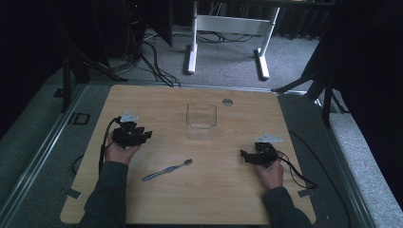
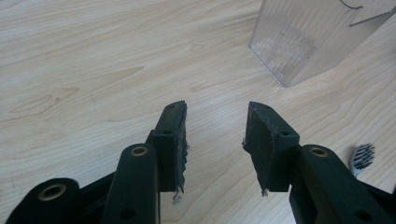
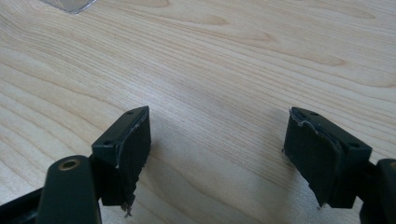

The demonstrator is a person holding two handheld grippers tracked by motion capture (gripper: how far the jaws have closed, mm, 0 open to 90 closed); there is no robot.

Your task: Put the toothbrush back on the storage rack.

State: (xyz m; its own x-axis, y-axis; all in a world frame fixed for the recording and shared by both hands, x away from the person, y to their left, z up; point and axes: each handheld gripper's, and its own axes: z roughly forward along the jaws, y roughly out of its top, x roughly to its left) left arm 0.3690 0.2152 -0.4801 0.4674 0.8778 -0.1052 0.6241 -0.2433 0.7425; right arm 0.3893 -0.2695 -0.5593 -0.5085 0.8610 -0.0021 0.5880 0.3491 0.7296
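High view: the left hand-held gripper (image 1: pixel 144 135) and right hand-held gripper (image 1: pixel 243 154), both jaws apart and empty, flank a toothbrush (image 1: pixel 167 169) and clear container (image 1: pixel 201 120) on the tabletop (image 1: pixel 218 199).

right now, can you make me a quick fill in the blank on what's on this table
1. The toothbrush lies flat on the wooden table, nearer the ____ gripper.
2. The clear container stands upright with ____ inside it.
3. Both the left gripper and the right gripper have their jaws ____.
4. The toothbrush's bristles point toward the ____.

Missing words: left; nothing; open; container
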